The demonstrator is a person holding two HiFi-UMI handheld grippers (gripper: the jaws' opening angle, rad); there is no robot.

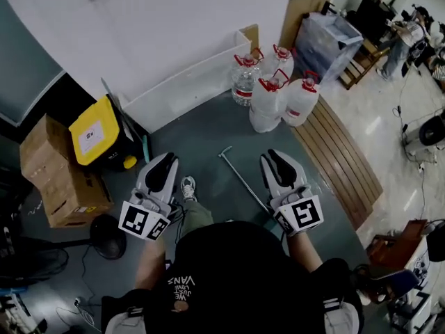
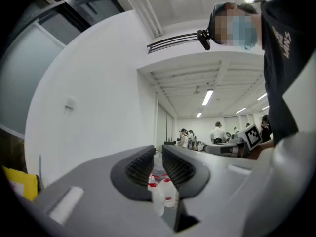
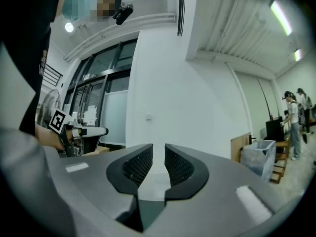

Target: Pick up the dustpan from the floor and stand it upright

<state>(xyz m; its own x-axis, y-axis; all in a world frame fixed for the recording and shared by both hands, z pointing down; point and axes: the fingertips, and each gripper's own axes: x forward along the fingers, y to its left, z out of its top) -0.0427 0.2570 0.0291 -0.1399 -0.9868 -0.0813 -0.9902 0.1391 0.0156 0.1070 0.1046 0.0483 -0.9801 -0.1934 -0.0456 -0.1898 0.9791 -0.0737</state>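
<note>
Grey-green floor [image 1: 208,134] and white wall [image 1: 174,26] take up most of the head view. A slatted wooden panel [image 1: 341,162] is laid flat on the floor at the right. A long white trough [image 1: 184,85] is set along the wall base. Two stacked cardboard boxes [image 1: 59,179] are seen at the left, with a yellow-lidded bin [image 1: 97,132] just beside them. A cluster of clear water jugs [image 1: 278,92] with red caps is stood between the trough's end and the panel.

Left gripper [image 1: 165,160] and right gripper [image 1: 276,156] are held level, side by side, well apart, pointed toward the wall.

Left gripper [image 2: 158,150], own view: fingers [image 2: 140,168] brought almost together, only a thin slit left, nothing pinched. The jugs are seen through the slit, far off.

Right gripper [image 3: 158,148], own view: fingers [image 3: 139,166] likewise nearly pressed together, a narrow slit, nothing gripped. Bare wall and floor are seen beyond them.

Dustpan handle [image 1: 242,178]: a thin metal rod, laid flat on the floor, seen between the two grippers and nearer the right one. Its far end is pointed toward the jugs. Its near end is covered by the right gripper, so the pan itself can't be made out. It is touched by neither gripper.

One shoe [image 1: 188,186] is seen on the floor just beside the left gripper.
</note>
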